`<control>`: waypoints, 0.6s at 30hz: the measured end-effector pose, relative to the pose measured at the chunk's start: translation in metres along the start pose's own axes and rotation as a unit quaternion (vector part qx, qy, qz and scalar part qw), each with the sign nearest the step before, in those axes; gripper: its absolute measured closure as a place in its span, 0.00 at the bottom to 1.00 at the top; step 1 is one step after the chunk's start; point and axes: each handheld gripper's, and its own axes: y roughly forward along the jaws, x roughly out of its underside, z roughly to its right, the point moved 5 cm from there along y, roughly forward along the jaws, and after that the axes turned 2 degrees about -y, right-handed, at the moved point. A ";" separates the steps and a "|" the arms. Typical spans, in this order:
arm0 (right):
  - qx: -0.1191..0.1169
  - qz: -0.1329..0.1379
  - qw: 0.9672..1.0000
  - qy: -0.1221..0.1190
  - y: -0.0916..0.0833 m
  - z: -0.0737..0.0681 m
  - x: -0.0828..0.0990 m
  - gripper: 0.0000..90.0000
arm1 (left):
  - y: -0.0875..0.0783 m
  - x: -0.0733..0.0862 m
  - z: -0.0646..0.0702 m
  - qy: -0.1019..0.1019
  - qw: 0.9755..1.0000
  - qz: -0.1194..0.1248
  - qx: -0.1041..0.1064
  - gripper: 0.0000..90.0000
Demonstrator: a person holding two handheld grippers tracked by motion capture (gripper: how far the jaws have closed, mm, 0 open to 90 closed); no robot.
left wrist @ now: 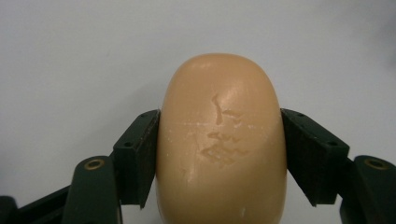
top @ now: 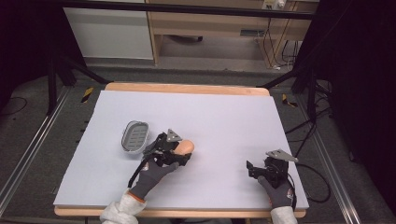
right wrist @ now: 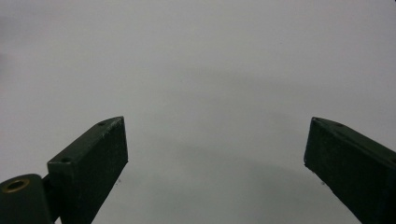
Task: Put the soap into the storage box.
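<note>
A peach-coloured oval bar of soap (top: 187, 147) lies on the pale mat near the middle of the table. My left gripper (top: 180, 154) is shut on it; in the left gripper view the soap (left wrist: 220, 140) sits squeezed between both black jaws, its scratched face up. A grey oval soap dish (top: 134, 136) with a slotted floor rests just left of that hand. Near the front right of the mat, my right gripper (top: 252, 169) is open, and its two jaws stand wide apart over bare mat (right wrist: 219, 154).
The pale mat (top: 210, 116) covers a wooden table (top: 187, 88) with edges showing at the back and front. Gloved hands and white sleeves come in at the bottom. Cables and dark stands flank the table; a wooden cabinet (top: 210, 23) stands behind.
</note>
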 end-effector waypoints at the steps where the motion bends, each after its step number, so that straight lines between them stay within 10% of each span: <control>1: 0.000 0.000 1.000 0.000 0.000 0.000 0.000 0.07 | -0.003 0.001 -0.002 0.001 1.000 -0.001 -0.001 0.35; 18: -0.001 0.002 1.000 -0.001 -0.001 -0.001 0.000 0.07 | -0.041 0.014 -0.025 -0.021 0.999 0.024 -0.019 0.35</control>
